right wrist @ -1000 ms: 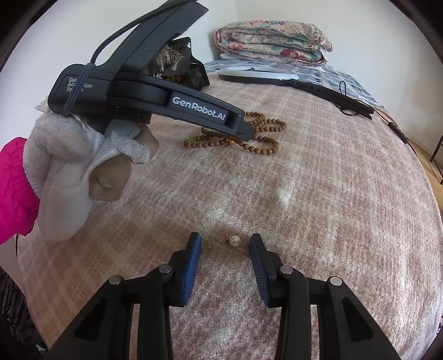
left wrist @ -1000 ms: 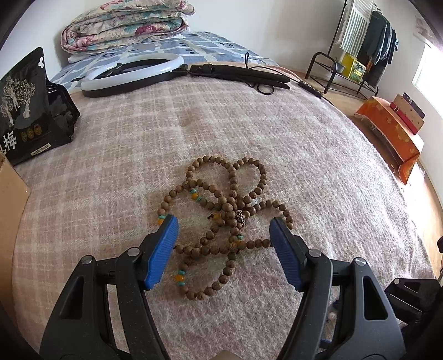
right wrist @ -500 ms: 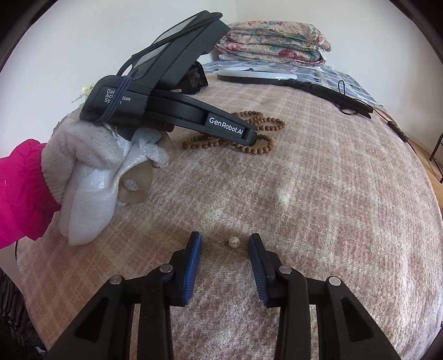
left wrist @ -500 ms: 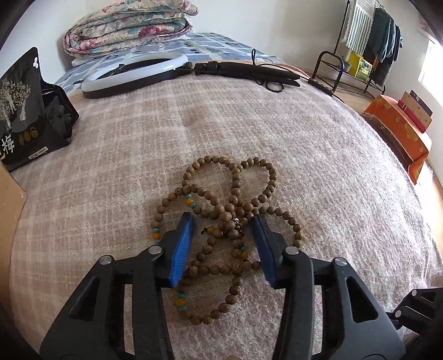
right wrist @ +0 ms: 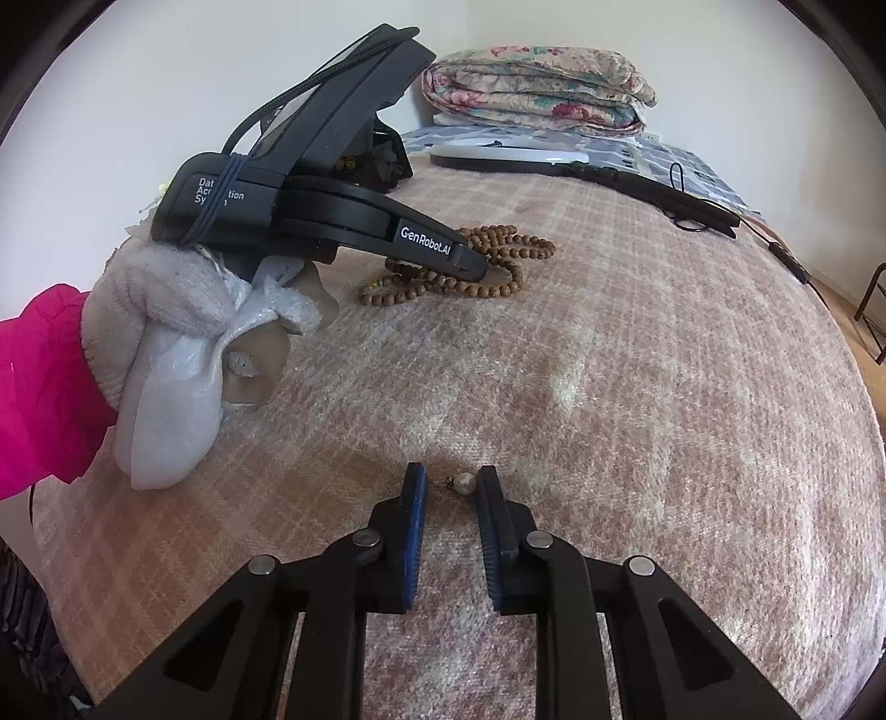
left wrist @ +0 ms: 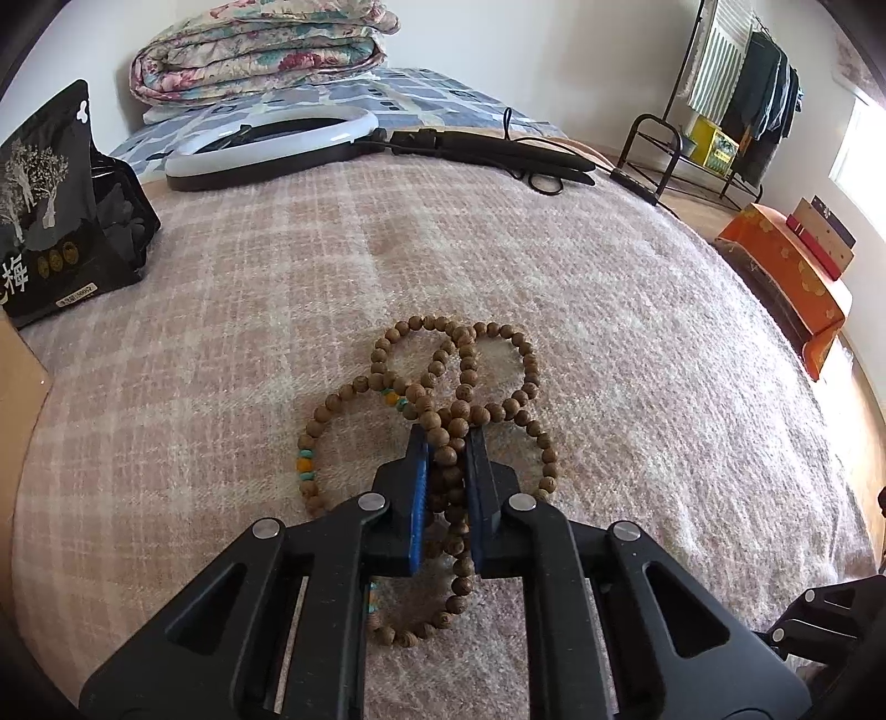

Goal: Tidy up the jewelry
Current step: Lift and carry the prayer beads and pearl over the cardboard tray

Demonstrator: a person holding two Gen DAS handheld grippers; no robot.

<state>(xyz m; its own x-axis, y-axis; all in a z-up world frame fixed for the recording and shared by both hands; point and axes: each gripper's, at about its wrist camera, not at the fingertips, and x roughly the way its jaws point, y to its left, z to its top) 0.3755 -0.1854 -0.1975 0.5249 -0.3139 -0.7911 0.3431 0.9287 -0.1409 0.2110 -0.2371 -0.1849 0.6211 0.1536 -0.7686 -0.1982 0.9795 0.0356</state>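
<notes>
On a plaid-blanketed bed [left wrist: 609, 310], the left hand-held gripper [left wrist: 447, 443] has just closed on a tangled strand of wooden beads [left wrist: 470, 382]. The right hand-held gripper [right wrist: 449, 487], jaws narrowing, brackets a small pearl [right wrist: 464, 483] without clamping it. A ring light [left wrist: 271, 144], black pouch [left wrist: 50, 205] and folded quilt [left wrist: 260, 50] lie beyond.

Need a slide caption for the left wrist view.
Left gripper closed on tangled wooden bead strand lying on plaid blanket.
</notes>
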